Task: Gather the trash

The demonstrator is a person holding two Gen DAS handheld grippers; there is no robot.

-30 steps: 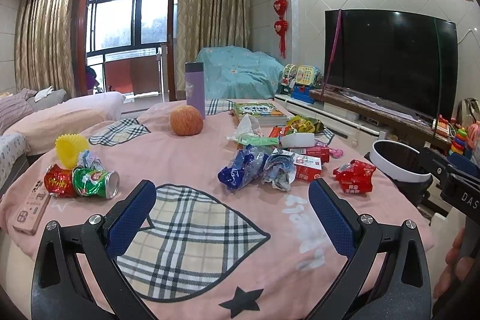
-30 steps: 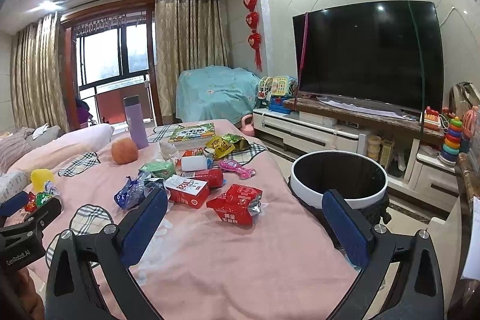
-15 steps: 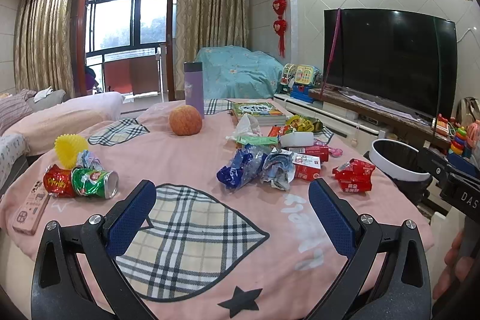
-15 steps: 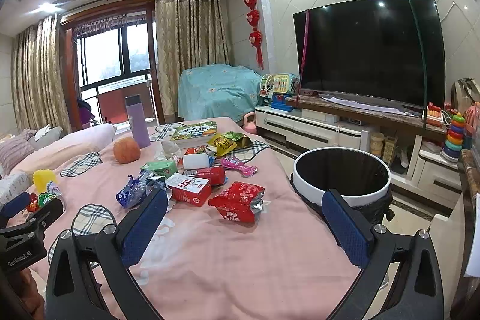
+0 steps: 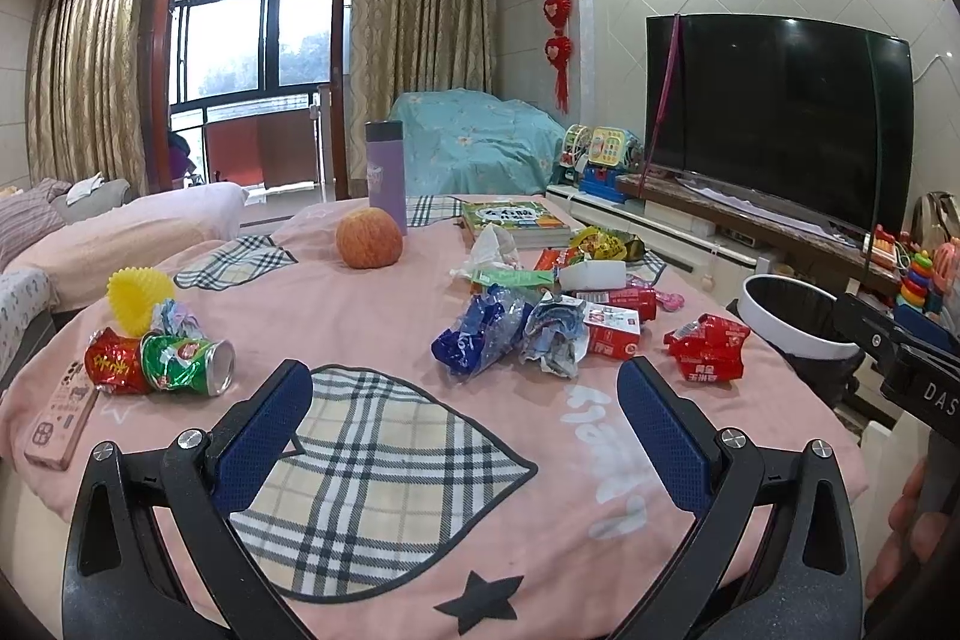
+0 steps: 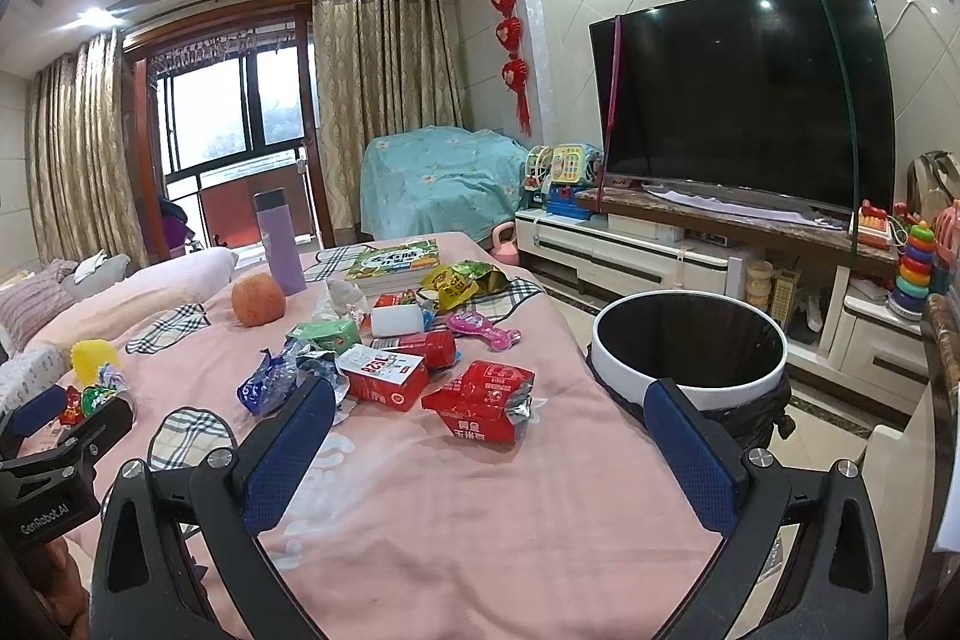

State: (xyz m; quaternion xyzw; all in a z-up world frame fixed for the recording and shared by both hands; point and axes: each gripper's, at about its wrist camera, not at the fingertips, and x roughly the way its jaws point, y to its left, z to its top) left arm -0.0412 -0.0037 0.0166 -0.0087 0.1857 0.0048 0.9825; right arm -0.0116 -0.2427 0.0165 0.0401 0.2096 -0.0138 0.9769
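Observation:
Trash lies on the pink table cloth [image 5: 336, 316]: a crumpled blue wrapper [image 5: 480, 334], a red carton [image 5: 612, 331], a red snack bag [image 5: 708, 352], a crushed green can [image 5: 186, 364] and a red wrapper [image 5: 111, 370]. The right wrist view shows the red snack bag [image 6: 480, 400], the red carton [image 6: 384, 376], the blue wrapper [image 6: 270, 382] and a white-rimmed bin with a black liner [image 6: 690, 340] beside the table. My left gripper [image 5: 465, 400] is open and empty above the plaid patch. My right gripper [image 6: 489, 421] is open and empty, just short of the red snack bag.
An orange fruit [image 5: 368, 238], a purple flask [image 5: 386, 166], a book [image 5: 513, 217], a yellow cup [image 5: 141, 295] and a remote [image 5: 60, 418] also lie on the table. A TV [image 6: 744, 100] on a low cabinet stands right. A sofa [image 5: 108, 232] is left.
Both grippers stay open. The right wrist view has shifted slightly, bringing the red snack bag and bin a little closer. The left view is almost unchanged.

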